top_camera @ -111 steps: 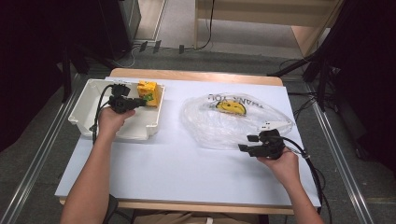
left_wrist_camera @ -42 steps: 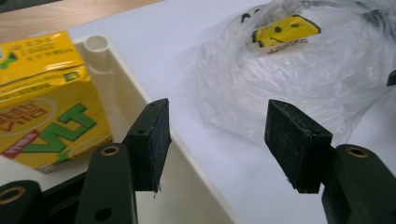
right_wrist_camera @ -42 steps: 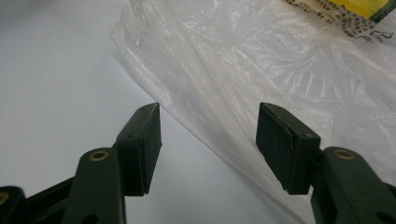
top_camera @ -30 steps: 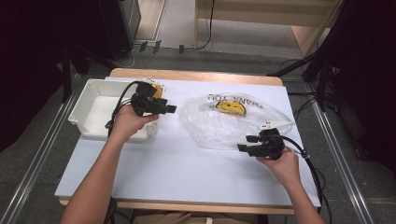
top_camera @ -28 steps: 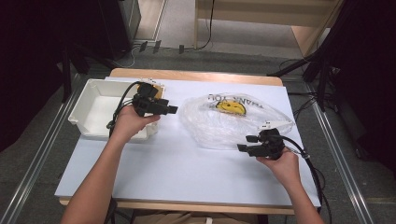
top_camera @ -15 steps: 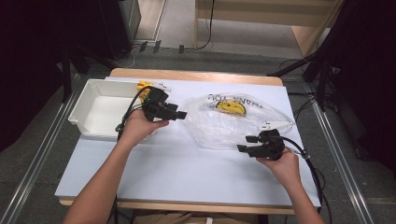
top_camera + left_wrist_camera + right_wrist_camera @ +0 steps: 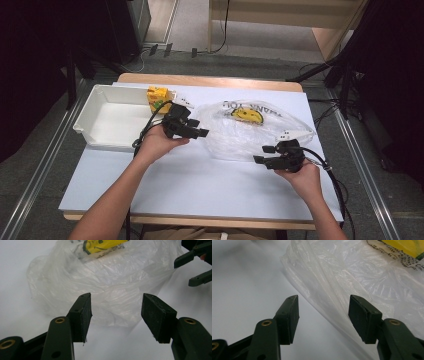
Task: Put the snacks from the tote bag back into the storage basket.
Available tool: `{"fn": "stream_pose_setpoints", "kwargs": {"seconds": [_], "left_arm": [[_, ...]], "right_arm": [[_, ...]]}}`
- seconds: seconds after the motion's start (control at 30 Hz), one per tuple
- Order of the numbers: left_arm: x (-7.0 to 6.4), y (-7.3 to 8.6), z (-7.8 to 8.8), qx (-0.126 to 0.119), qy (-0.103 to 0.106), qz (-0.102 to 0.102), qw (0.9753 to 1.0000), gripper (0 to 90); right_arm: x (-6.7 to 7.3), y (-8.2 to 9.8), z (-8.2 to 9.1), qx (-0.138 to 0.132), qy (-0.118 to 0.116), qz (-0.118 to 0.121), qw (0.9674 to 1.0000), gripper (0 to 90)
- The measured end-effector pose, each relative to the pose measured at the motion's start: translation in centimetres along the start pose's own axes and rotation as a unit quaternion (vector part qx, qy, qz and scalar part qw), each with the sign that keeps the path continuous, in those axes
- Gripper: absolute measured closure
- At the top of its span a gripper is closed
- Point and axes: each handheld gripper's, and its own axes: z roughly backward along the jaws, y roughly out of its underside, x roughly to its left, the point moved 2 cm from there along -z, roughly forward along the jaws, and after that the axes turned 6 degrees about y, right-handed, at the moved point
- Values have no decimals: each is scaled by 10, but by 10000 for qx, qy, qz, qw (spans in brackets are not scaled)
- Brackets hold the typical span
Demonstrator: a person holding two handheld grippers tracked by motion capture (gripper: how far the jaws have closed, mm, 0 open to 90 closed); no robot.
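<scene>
A crumpled clear plastic bag [image 7: 240, 135] with a yellow smiley print [image 7: 248, 115] lies on the white table, right of the middle. My left gripper [image 7: 202, 131] hovers at the bag's left edge, open and empty. In the left gripper view its jaws frame the bag [image 7: 105, 285] with nothing between the pads [image 7: 83, 312]. My right gripper [image 7: 260, 154] sits at the bag's near right edge, open. In the right gripper view the bag's edge [image 7: 332, 305] runs through the gap without touching the pads [image 7: 362, 315]. The right gripper [image 7: 197, 265] also appears at the top right of the left gripper view.
A white bin [image 7: 100, 135] stands at the table's left, with a yellow carton [image 7: 158, 98] at its far right corner. Cables trail from both grippers. The table's near half [image 7: 200, 185] is bare white surface.
My left gripper has moved right, from over the bin's right end to the bag's left edge, and sunk slightly. The right gripper has stayed in place.
</scene>
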Motion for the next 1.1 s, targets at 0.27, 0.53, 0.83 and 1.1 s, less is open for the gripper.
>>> {"fn": "stream_pose_setpoints", "kwargs": {"seconds": [0.27,0.53,0.83,1.1], "left_arm": [[-14,7,-8,55,-14,-189,9998,423],[-29,17,-14,-73,-47,-460,9989,428],[-42,29,-22,157,159,-503,9985,426],[-48,31,-30,167,365,-507,9979,421]], "right_arm": [[2,-1,2,-48,-20,23,10000,427],[6,0,2,-6,-38,84,10000,427],[9,-1,3,-12,-56,112,9999,427],[12,-1,2,-59,-150,159,9997,426]]}}
